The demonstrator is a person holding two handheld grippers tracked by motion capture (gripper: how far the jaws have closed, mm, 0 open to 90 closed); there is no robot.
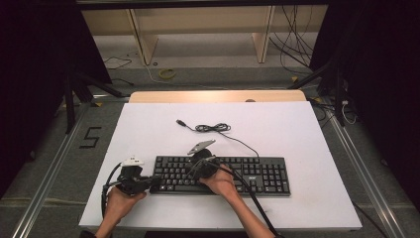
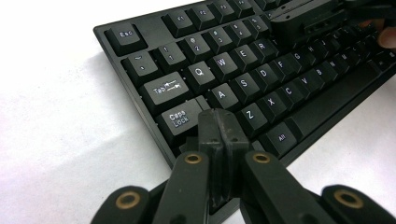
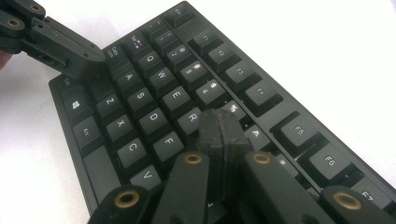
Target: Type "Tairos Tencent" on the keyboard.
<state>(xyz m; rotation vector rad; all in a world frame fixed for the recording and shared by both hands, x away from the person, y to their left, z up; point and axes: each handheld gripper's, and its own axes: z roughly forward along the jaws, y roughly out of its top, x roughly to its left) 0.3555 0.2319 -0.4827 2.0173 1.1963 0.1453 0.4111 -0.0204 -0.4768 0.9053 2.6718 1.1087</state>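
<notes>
A black keyboard (image 1: 223, 174) lay lengthwise on the near half of the white bench (image 1: 148, 129), its cable (image 1: 218, 129) coiling away toward the far edge and ending in a loose plug. The left gripper (image 2: 219, 122) rested at the keyboard's left end, its fingers pressed together with nothing between them, tips down on the shift key just below Caps Lock. The right gripper (image 3: 223, 128) stood over the left-centre keys, its fingers likewise closed and empty, tips at the T and 5 keys; whether they pressed a key could not be made out. Beyond the bench, a wooden board (image 1: 218, 95) edged the far side, then grey flooring with loose cables (image 1: 297, 44) and a pale wooden frame (image 1: 198, 25). Dark curtains (image 1: 34, 59) closed both sides. The forearms were cut off at the lower edge of the high view, and the keyboard's right half lay outside both gripper views.
</notes>
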